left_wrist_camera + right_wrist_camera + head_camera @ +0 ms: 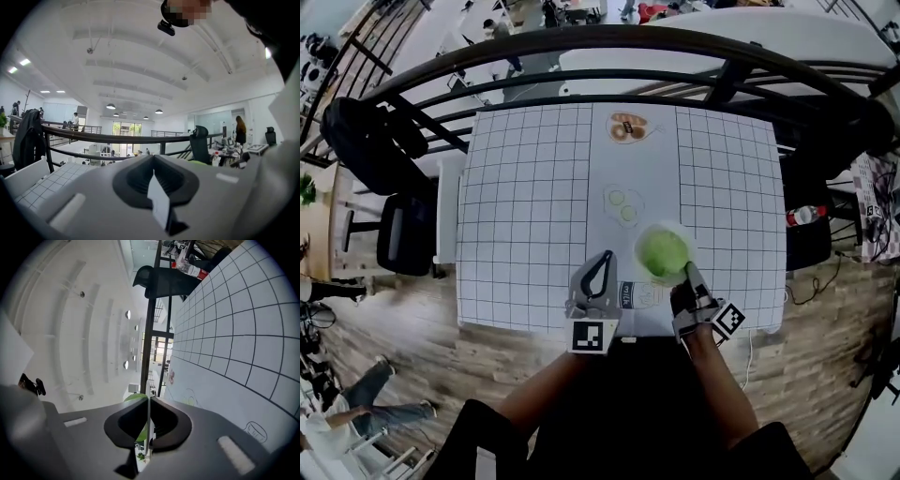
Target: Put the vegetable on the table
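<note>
While the white gridded table (pixel 525 206) lies beyond both jaws, your right gripper (pixel 687 270) is clamped on the near rim of the round white bowl (pixel 667 226), presumably to carry it. The green leafy vegetable (pixel 664 253) sits inside the bowl, just ahead of those jaws. Your left gripper (pixel 605 261) is closed on nothing. Only the right gripper view shows the rim pinched edge-on, and only the head view shows the bowl whole.

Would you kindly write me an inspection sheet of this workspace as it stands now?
Surface: white gridded table, printed food outlines.
Job's things: round green vegetable in white bowl, over the table's near part.
Clutter: nothing seen.
Grippers: right gripper shut on the bowl's rim; left gripper shut, empty.
Cables: tangled cables right of the table.
Surroundings: black railing, black office chair.
</note>
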`<state>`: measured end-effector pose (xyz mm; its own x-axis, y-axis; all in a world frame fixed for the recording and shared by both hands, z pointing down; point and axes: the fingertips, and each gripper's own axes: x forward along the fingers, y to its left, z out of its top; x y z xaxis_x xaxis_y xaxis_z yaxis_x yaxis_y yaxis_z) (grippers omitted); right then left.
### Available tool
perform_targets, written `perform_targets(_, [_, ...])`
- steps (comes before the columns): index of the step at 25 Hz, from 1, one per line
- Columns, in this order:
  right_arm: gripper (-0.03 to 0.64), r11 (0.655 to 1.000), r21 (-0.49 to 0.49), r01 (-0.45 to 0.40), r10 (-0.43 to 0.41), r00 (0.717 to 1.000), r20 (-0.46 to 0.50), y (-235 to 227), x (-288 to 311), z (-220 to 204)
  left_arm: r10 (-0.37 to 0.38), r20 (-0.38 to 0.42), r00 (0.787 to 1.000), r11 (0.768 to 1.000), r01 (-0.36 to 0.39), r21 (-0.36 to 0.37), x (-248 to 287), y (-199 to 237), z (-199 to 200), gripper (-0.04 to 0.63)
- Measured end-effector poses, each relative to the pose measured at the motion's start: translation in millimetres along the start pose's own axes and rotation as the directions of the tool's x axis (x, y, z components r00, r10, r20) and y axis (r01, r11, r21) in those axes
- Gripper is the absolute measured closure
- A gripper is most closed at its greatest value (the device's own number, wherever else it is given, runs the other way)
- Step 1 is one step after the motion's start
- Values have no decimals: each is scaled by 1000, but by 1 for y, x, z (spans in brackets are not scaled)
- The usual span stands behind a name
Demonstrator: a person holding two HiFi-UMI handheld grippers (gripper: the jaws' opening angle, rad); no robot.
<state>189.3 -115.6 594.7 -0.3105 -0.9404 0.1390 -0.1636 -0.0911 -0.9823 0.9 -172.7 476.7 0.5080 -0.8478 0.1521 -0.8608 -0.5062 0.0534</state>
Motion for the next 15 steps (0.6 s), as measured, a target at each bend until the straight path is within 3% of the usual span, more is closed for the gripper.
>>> perform_targets(5, [606,1000,20,-19,20,1000,-18,-24,14,5,17,-16,1000,1000,-16,16,11,-1,4,586])
perform_targets(11, [606,997,-46,-55,52,995,-83,-52,33,6,29,-24,999,1000,-28,12,21,0,9,586])
perform_targets(15, [604,1000,-16,-24,23,994,-104,-79,41,-2,45,-45,998,999,-44,17,21,4,5,586])
